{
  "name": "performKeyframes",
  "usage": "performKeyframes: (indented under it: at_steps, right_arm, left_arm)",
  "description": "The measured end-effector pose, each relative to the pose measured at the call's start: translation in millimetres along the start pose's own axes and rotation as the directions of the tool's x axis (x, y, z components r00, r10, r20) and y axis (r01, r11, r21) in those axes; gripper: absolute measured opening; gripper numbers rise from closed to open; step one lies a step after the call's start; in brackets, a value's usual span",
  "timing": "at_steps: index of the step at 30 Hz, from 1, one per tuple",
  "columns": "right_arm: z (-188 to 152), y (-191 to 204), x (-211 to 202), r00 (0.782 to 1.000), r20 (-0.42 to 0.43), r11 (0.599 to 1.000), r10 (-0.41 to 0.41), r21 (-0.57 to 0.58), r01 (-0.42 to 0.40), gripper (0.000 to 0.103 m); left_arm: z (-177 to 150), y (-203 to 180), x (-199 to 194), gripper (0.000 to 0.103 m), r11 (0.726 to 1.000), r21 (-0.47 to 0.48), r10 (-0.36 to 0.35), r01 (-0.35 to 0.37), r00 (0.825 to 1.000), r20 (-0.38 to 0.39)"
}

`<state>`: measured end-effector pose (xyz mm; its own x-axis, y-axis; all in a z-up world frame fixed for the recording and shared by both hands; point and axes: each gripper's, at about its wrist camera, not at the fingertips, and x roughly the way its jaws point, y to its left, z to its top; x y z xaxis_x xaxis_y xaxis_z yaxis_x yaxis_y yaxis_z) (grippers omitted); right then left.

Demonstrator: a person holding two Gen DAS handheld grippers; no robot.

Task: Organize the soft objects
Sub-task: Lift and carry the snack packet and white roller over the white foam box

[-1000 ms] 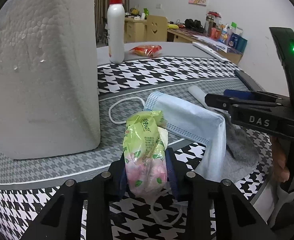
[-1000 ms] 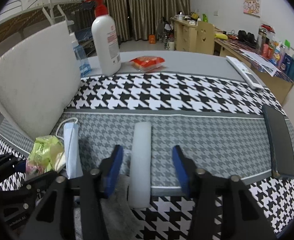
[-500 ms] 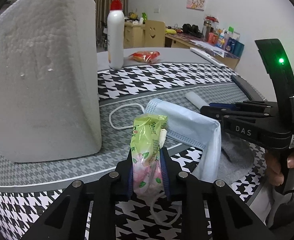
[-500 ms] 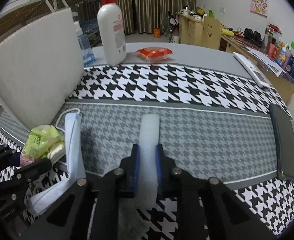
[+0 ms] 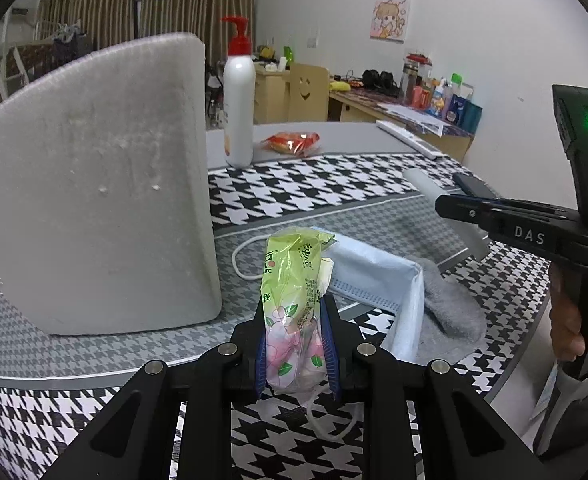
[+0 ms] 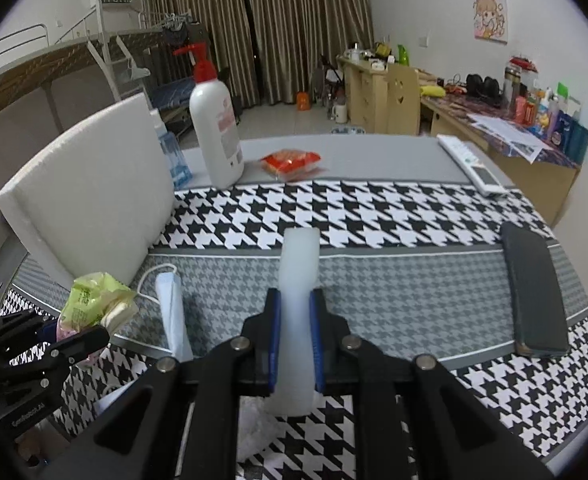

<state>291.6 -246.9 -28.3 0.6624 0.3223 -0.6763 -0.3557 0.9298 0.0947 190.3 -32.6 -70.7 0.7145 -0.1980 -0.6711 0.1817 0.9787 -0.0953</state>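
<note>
The table (image 6: 374, 152) is covered by a houndstooth cloth (image 6: 374, 216). A foam block (image 6: 90, 196), pump bottle (image 6: 216, 132), red snack packet (image 6: 290, 162), remote control (image 6: 472, 164), dark phone (image 6: 534, 288), face mask (image 5: 374, 276) and grey cloth (image 5: 450, 304) are seen resting on it.

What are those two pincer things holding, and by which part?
The left tool pinches the green tissue pack by its lower flowered end; the right tool grips the white foam strip near its near end.
</note>
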Motion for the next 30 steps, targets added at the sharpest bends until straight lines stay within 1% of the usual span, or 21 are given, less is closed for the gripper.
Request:
performKeyframes:
  at_steps: [11,17,30]
  right_arm:
    - [0.0,7.8,-21.6,0.997,0.070,1.000,0.024,-0.018,-0.023,0.017]
    - [-0.3,11.9,-30.2,0.996,0.091,1.000,0.026,-0.020,-0.024,0.017]
    - [3.4,22.5,-51.7,0.985,0.160,0.998,0.057,-0.048,-0.050,0.017]
  left_arm:
    - [2.8,0.8,-17.6,0.025,1.000,0.002,0.006,-0.007,0.999,0.048]
    - [5.5,1.1,-25.0,0.025,1.000,0.001,0.016,-0.016,0.997,0.070]
    - [15.4,-2.8,-49.8,0.025,0.999,0.027,0.012,-0.016,0.989,0.146]
